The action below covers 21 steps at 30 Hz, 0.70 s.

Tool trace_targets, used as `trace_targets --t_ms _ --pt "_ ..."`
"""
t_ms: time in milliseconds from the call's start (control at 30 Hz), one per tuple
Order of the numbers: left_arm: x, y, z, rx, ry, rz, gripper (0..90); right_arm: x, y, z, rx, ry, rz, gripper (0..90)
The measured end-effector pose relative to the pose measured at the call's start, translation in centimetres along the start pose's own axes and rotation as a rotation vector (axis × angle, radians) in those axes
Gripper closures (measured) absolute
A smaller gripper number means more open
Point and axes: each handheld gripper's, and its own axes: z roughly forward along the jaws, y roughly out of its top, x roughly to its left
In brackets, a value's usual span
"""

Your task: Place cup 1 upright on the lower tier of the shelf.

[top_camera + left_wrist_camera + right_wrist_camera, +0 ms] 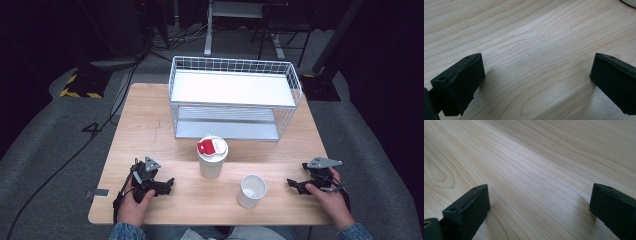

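A white cup with a white lid and a red tab point(212, 156) stands near the middle of the wooden table point(150, 125). To its right and nearer me stands an open, empty white cup point(251, 190). My left gripper point(169, 185) rests on the table at the front left, left of the lidded cup. In the left gripper view it point(537, 77) is open over bare wood. My right gripper point(292, 184) lies at the front right, right of the open cup. Its own view shows it point(540, 212) open too, with wood grain between the jaws.
A white wire basket rack point(235, 97) with two shelves stands at the back of the table. Beyond the table are grey floor, cables and a yellow-black striped base point(80, 85). A white edge point(630, 2) peeks in at the top right of the left gripper view.
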Motion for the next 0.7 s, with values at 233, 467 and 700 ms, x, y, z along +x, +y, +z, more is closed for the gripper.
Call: trace_targets --t_ms 233,467,700 --pt "0.03 0.03 0.02 0.002 0.000 0.001 0.1 0.03 0.05 0.10 0.007 0.006 -0.007 0.0" --pt "0.04 0.11 0.08 0.001 0.000 -0.001 0.1 -0.08 0.19 0.25 0.007 0.007 -0.010 0.0" --pt "0.05 0.14 0.09 0.004 -0.001 -0.001 0.1 -0.08 0.21 0.23 0.009 0.006 -0.010 0.0"
